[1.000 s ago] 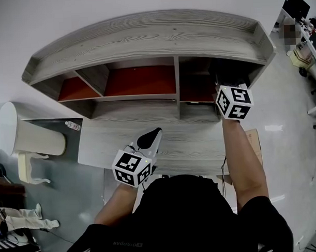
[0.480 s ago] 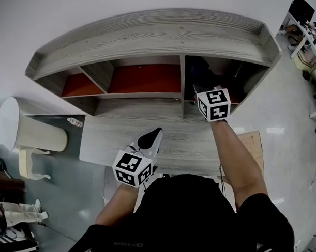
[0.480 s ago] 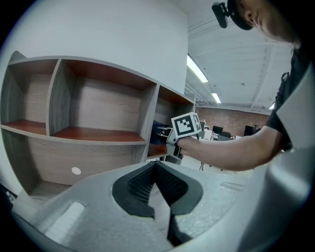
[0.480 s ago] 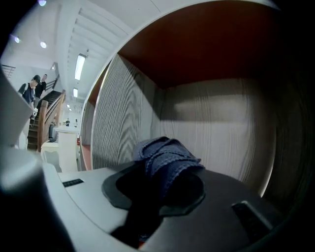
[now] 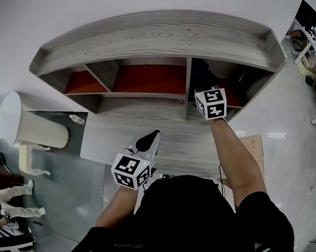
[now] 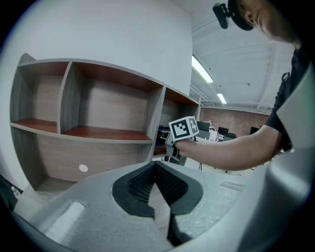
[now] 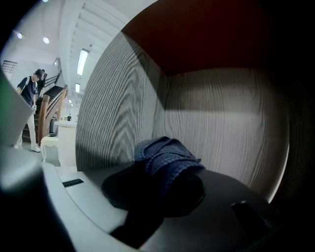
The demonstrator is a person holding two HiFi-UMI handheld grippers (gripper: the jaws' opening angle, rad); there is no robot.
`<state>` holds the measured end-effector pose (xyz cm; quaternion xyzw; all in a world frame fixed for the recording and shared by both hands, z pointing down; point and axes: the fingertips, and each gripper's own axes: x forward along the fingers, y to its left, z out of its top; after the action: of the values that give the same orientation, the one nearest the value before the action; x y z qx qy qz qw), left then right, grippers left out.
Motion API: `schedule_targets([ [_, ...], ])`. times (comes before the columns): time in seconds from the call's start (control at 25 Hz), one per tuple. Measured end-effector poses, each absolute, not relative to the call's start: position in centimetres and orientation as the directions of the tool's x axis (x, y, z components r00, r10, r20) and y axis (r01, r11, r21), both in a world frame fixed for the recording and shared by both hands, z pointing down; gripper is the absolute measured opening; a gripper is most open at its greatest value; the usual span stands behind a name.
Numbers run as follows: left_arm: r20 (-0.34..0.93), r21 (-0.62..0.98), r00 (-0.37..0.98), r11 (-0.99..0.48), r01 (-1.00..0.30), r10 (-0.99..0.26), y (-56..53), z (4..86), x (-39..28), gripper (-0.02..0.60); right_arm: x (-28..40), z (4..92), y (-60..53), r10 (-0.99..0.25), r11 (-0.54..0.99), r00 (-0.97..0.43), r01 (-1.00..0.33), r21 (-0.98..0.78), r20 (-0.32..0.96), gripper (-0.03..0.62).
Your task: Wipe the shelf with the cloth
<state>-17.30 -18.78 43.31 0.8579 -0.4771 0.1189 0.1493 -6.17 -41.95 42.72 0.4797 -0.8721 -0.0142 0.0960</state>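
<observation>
Cloth (image 7: 167,155): blue, bunched, judged soft, light and limp, so it is best pinched through its folded bulk. It is sitting inside the right-hand compartment of the shelf (image 5: 155,40), where your right gripper (image 7: 160,183) is clamping it in just that way. Your right forearm (image 5: 236,156) is reaching straight into that compartment, while your left gripper (image 6: 156,170) is hovering in front of the shelf, jaws together on nothing.
</observation>
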Motion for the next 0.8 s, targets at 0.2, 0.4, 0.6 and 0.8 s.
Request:
schedule_targets([
  [0.2, 0.347, 0.143, 0.509, -0.492, -0.859, -0.788, -18.8, 43.3, -17.5, 0.008, -5.9, 43.6, -42.3, -0.844, 0.530, -0.507, -0.839, 0.127, 0.172, 0.094],
  [0.4, 0.350, 0.143, 0.515, -0.499, -0.855, -0.782, -18.9, 43.3, -17.0, 0.008, -4.5, 44.1, -42.5, -0.859, 0.503, -0.478, -0.854, 0.132, 0.182, 0.094],
  [0.6, 0.352, 0.142, 0.528, -0.513, -0.846, -0.773, -19.1, 43.4, -16.4, 0.008, -2.6, 44.3, -42.8, -0.879, 0.466, -0.440, -0.875, 0.131, 0.184, 0.094],
  [0.8, 0.354, 0.139, 0.545, -0.533, -0.835, -0.760, -19.2, 43.3, -15.6, 0.008, -0.6, 44.6, -42.9, -0.896, 0.430, -0.402, -0.893, 0.136, 0.191, 0.095],
])
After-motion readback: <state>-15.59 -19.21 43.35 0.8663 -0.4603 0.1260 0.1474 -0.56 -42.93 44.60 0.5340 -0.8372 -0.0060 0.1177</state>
